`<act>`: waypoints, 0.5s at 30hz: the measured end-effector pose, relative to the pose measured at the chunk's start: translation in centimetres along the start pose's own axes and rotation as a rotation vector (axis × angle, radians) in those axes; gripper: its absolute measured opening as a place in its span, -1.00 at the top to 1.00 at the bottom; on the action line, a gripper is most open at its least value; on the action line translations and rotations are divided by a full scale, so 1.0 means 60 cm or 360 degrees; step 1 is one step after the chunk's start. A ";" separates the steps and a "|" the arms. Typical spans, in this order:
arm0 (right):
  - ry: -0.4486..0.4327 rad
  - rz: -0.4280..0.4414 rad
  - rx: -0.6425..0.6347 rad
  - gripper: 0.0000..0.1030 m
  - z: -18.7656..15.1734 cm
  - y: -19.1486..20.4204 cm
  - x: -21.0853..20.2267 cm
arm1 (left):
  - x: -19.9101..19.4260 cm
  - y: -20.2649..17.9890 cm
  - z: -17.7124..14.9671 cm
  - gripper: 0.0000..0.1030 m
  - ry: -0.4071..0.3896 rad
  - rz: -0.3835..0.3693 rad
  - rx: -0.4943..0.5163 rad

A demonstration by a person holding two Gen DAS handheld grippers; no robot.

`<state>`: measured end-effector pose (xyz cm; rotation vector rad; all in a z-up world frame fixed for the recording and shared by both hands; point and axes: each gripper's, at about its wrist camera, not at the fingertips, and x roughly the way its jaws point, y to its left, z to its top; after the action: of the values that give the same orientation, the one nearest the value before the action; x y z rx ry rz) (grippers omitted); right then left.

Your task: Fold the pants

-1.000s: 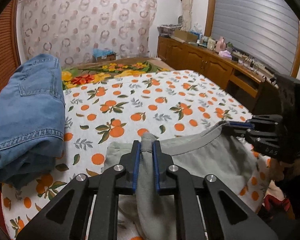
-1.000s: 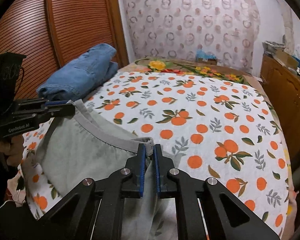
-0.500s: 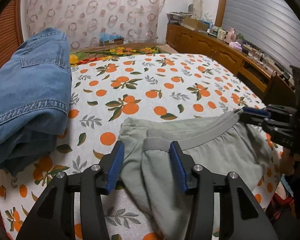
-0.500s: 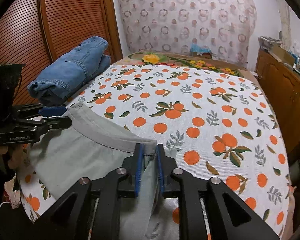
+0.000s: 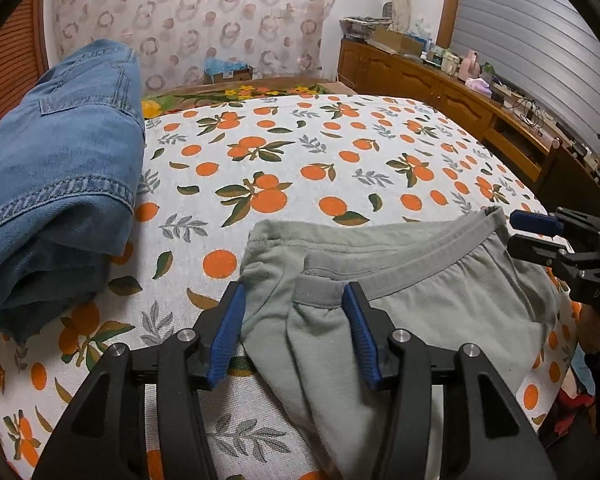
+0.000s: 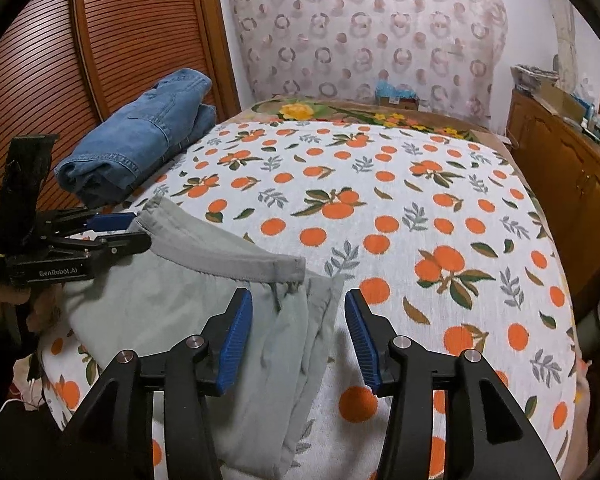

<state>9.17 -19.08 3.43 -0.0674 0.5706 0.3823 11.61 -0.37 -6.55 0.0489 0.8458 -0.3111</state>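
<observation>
Grey pants (image 5: 400, 312) apparently lie loose between both spread grippers (image 5: 294, 330)

free: bedspread (image 6: 440, 208) beyond pants (image 5: 420, 304) | obstacle: folded jeans (image 5: 56, 184) at left edge

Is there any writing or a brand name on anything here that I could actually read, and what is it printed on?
"GenRobot.AI": white letters on the black body of the left tongs, seen from the right wrist view.
"DAS": faint raised letters on the body of the right tongs, left wrist view; possibly partial.
Box by the curtain: label too small to read.
</observation>
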 end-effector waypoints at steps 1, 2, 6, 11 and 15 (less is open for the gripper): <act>0.0008 -0.0004 0.0007 0.02 -0.001 -0.002 0.001 | 0.000 0.000 0.000 -0.02 0.0000 0.0001 0.0000; 0.0022 -0.0008 0.0015 0.02 -0.003 -0.004 0.002 | 0.000 0.000 0.000 -0.03 0.0000 0.0001 0.0001; 0.0063 -0.0002 0.0052 0.02 -0.002 -0.010 0.010 | 0.007 0.002 -0.003 -0.24 0.0027 0.0016 -0.0012; 0.0105 0.0029 0.0057 0.02 0.007 -0.010 0.026 | 0.007 0.003 -0.003 -0.26 0.0027 0.0013 -0.0017; 0.0121 0.0047 0.0041 0.02 0.018 -0.005 0.042 | 0.007 0.003 -0.003 -0.28 0.0027 0.0013 -0.0018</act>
<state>11.78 -18.34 2.99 -0.0491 0.6518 0.4024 11.80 -0.25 -6.99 0.0444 0.8642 -0.2988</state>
